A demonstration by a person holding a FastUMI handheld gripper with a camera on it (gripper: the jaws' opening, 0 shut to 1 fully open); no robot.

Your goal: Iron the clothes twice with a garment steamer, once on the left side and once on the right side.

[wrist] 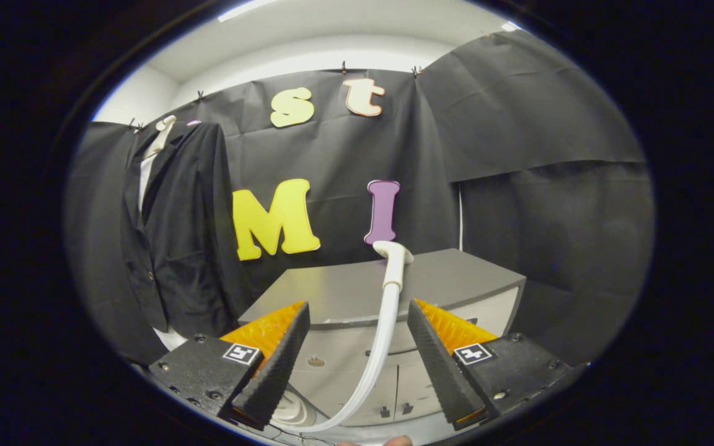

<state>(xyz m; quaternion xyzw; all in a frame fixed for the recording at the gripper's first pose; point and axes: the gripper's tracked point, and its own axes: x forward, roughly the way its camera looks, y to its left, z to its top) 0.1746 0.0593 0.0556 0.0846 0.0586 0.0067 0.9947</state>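
Right now my gripper [357, 310] stands wide, its two fingers spread apart and pressing on nothing. Between them runs the white hose of the garment steamer [380, 334], curving up from below and passing closer to my right finger, though I cannot tell whether it touches either one. It ends in the steamer's white head [393, 251], which sits just beyond the fingertips, above the top of a grey cabinet [456, 272]. That cabinet lies straight ahead of me, its flat top bare, with a drawer front and lower doors showing between my fingers. A round pale thing [289, 412] sits low by my left finger, too blurred to identify.

Off to the left, well apart from the fingers and the steamer head, hangs the dark jacket [180, 235] on a pale form [162, 133], with a white shirt showing at the open collar. It hangs against the black cloth wall [518, 124], beside the cabinet's left corner. At the very bottom, a fingertip [397, 441] of a hand just shows.
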